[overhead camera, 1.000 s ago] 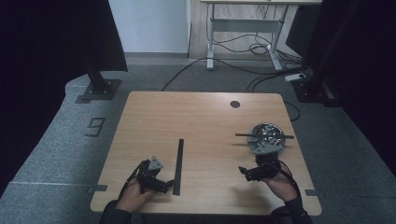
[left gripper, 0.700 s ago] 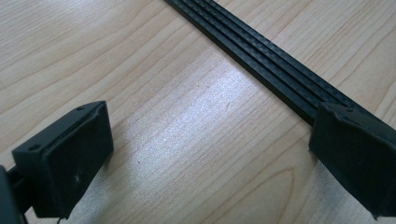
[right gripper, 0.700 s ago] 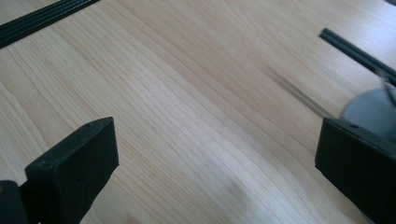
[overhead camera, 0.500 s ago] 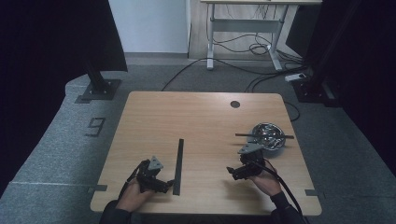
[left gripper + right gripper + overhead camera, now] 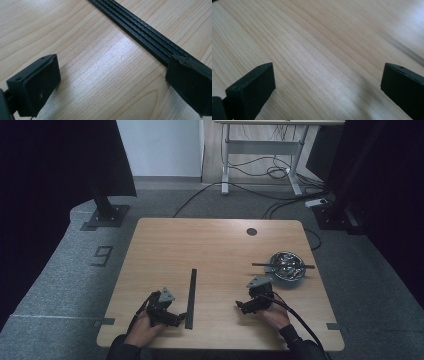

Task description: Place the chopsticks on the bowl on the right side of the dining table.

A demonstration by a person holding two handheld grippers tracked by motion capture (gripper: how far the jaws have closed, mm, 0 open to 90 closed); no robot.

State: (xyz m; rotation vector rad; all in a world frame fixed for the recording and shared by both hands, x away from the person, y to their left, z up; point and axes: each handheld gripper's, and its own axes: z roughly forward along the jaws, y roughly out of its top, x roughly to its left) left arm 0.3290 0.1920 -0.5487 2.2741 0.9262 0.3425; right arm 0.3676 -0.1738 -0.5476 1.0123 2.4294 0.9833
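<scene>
Presently, the left gripper [image 5: 176, 318] sits low over the near-left part of the wooden table [image 5: 215, 240], held in the person's left hand [image 5: 142, 330], with the long black strip [image 5: 190, 297] lying flat just to its right in the high view. In the left gripper view the jaws stand wide apart with bare wood between them and nothing in their grasp; the black strip [image 5: 140, 32] runs diagonally from the upper middle of that view down to the right-hand jaw, where its end passes under or behind the jaw's tip, and whether the two touch cannot be told. The strip thus lies at the edge of the gap, not centred in it. The right gripper [image 5: 240, 306] is held in the right hand [image 5: 272, 312] over the near-right part of the table, well apart from the strip. Its jaws, seen in the right gripper view [image 5: 327, 75], are likewise spread wide and hold nothing, with plain wood grain between them. A metal bowl [image 5: 286, 266] with a thin dark rod [image 5: 260, 265] laid across its rim stands just beyond the right gripper.
</scene>
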